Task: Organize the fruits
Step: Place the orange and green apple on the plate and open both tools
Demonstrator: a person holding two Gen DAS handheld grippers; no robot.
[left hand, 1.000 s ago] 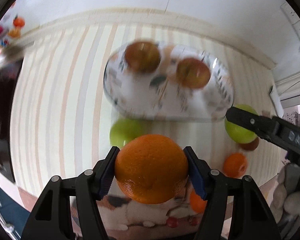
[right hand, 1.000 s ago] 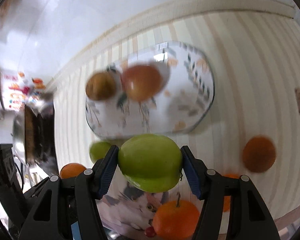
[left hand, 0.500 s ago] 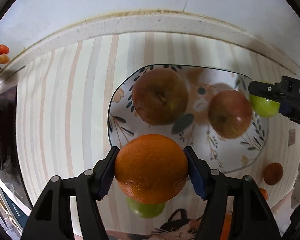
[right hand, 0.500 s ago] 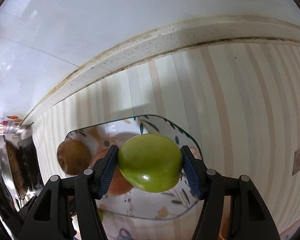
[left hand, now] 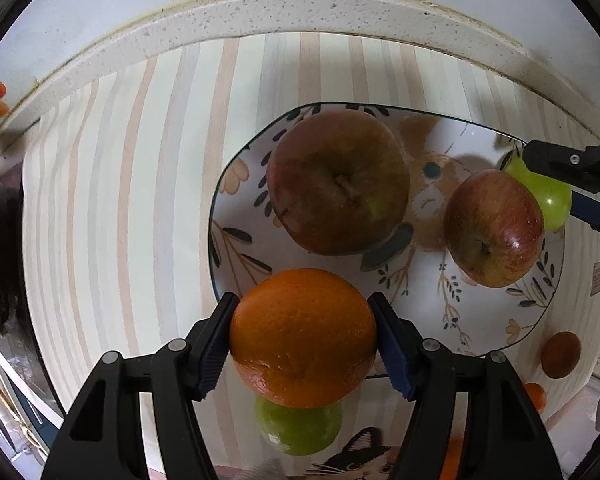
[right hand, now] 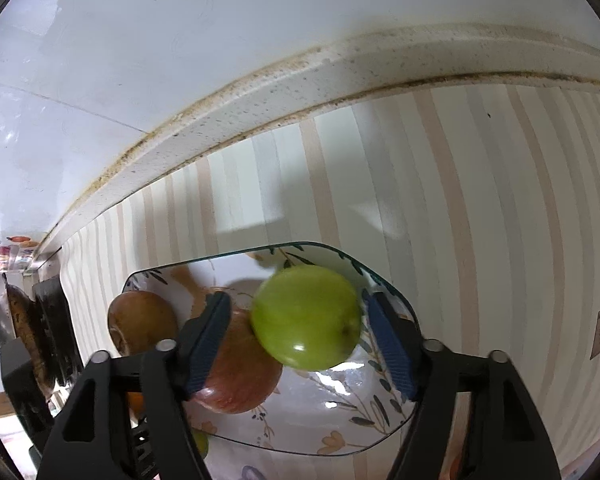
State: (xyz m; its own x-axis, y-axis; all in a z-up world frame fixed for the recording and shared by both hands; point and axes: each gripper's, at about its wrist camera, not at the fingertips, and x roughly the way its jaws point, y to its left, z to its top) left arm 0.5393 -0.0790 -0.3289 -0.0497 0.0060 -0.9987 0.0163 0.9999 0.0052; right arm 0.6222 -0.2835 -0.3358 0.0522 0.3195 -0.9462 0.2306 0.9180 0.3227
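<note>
Two red apples point(left hand: 336, 184) sit on the plate point(left hand: 480, 320); over it my left gripper point(left hand: 303, 336) pinches an orange point(left hand: 303, 336), while my right gripper's point(right hand: 300, 324) jaws have just been opening, now clear of the green apple point(right hand: 306, 316) between them.

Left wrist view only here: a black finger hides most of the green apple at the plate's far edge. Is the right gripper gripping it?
Observer: No. In the right wrist view the right gripper has just been opening its fingers. The green apple is between them, blurred, with a gap on each side.
Operator: Is it inside the plate's rim or past it?
Observer: Inside. The plate shows patterned surface both beyond the apple and in front of it.
Operator: Close to the red apple?
Observer: Its left edge overlaps the red apple in that view. I cannot tell whether they touch.
</note>
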